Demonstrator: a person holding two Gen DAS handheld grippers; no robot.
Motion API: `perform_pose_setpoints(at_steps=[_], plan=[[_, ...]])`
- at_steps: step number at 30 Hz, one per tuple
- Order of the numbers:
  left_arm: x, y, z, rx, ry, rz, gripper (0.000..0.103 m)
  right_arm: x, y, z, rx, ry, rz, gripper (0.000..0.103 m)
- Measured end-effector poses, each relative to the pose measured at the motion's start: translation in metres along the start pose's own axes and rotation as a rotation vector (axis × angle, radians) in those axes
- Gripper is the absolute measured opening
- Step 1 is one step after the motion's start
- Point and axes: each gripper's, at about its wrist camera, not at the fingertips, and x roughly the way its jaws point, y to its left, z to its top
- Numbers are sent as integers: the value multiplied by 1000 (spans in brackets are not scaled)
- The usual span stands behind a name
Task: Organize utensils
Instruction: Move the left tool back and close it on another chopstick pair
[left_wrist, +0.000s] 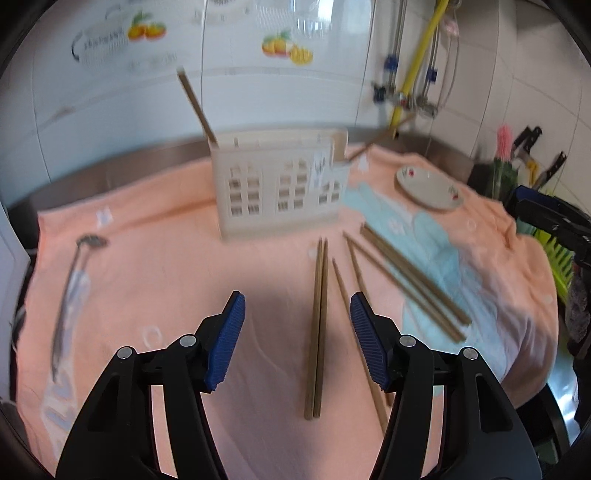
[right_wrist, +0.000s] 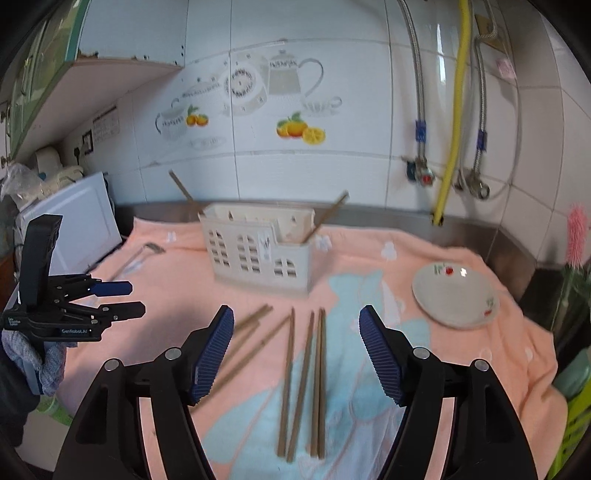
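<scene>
Several brown chopsticks lie loose on a pink towel; they also show in the right wrist view. A cream utensil holder stands behind them with one chopstick leaning out at its left end and another at its right end. The holder also shows in the right wrist view. A metal spoon lies at the left. My left gripper is open above a chopstick pair. My right gripper is open above several chopsticks. The left gripper also shows in the right wrist view.
A white dish with red flowers sits at the right on the towel, seen too in the right wrist view. Knives and a pink brush stand at the far right. Pipes and a yellow hose run down the tiled wall. A green rack is at the right edge.
</scene>
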Motion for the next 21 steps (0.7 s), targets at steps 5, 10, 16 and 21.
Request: perform_pose_setpoints(at_steps=[5, 10, 16, 21], plan=[[33, -4, -24, -4, 95, -28, 36, 5, -7, -28, 31, 40, -7, 68], [59, -9, -36, 6, 151, -46, 19, 9, -17, -47, 65, 71, -21, 68], [70, -11, -38, 13, 175, -51, 10, 13, -29, -58, 86, 92, -32, 68], [80, -12, -38, 16, 195, -54, 8, 16, -33, -62, 100, 101, -31, 68]])
